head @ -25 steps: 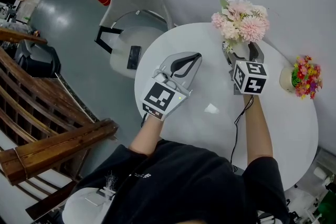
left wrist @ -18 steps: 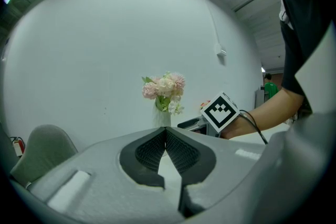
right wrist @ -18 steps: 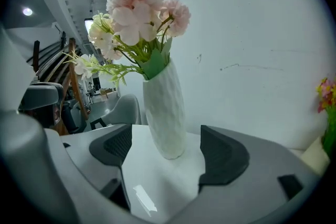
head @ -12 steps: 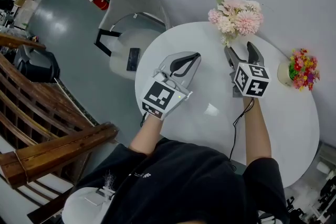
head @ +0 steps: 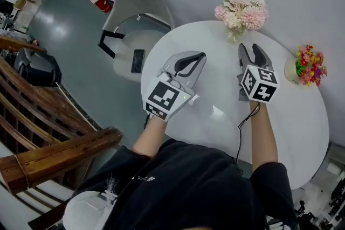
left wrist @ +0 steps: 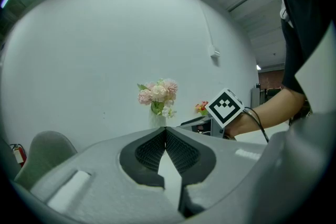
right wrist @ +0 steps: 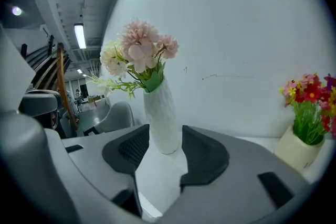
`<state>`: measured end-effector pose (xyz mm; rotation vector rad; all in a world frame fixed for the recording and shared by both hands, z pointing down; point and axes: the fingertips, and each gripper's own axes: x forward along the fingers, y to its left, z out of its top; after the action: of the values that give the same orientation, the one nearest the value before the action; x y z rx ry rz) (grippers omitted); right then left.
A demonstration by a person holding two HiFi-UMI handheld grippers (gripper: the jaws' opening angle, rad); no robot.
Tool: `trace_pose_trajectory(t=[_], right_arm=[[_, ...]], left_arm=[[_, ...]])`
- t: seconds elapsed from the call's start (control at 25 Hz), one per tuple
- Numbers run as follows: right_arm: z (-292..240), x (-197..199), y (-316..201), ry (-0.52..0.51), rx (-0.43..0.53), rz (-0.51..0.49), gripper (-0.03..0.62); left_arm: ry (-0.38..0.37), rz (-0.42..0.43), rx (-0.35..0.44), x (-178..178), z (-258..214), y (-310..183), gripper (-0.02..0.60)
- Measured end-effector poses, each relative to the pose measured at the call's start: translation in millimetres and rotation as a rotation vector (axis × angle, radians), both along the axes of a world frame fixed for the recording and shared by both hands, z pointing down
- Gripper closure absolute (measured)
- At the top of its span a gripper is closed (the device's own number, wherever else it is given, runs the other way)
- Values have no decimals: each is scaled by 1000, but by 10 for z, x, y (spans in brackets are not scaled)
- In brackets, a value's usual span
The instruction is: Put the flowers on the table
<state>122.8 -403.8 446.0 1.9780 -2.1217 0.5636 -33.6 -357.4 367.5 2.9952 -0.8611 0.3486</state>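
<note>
The pink flowers (head: pixel 240 9) stand upright in a white vase (head: pixel 233 36) at the far edge of the round white table (head: pixel 215 110). My right gripper (head: pixel 248 50) sits just short of the vase, drawn back from it. Its jaws are closing, with nothing between them and the pads off the vase. In the right gripper view the vase (right wrist: pixel 161 118) rises just beyond the right gripper's (right wrist: pixel 165 147) tips, under the flowers (right wrist: pixel 139 52). My left gripper (head: pixel 199 56) hovers over the table's left part, shut and empty; the left gripper view shows the left gripper (left wrist: pixel 166 131) with its pads meeting.
A small cream pot with red and yellow flowers (head: pixel 307 64) stands at the table's right edge, also in the right gripper view as the small pot (right wrist: pixel 300 144). A grey chair (head: pixel 137 13) with a phone (head: pixel 137 60) on its seat stands beyond the table's left side. A wall runs behind.
My right gripper has let go of the vase, pulled back toward me and narrowed its jaws. The flowers stay standing at the table's far edge. The left gripper has hardly moved.
</note>
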Motion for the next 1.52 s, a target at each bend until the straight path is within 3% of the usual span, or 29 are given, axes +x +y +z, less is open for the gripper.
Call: trace_pose_trajectory(t=[0.28,0.56,1.0,1.32,1.52], right_arm=[[-118,-20,139,22,29,12,518],[-261,-66,296,38,53,-8,579],[-667,-200,578,121,149,-60,583],[-747,-325,702,92,152,-39,583],[-736,-511,776,0,140,-48,583]], left_arm=[[6,14,9,0,-44,138,577],[10,23,18,-6,-93,262,577],[22,36,31,-6,-173,357,577],[27,56,44,-59,-196,337,577],[25,93,46,-103,-196,306,577]])
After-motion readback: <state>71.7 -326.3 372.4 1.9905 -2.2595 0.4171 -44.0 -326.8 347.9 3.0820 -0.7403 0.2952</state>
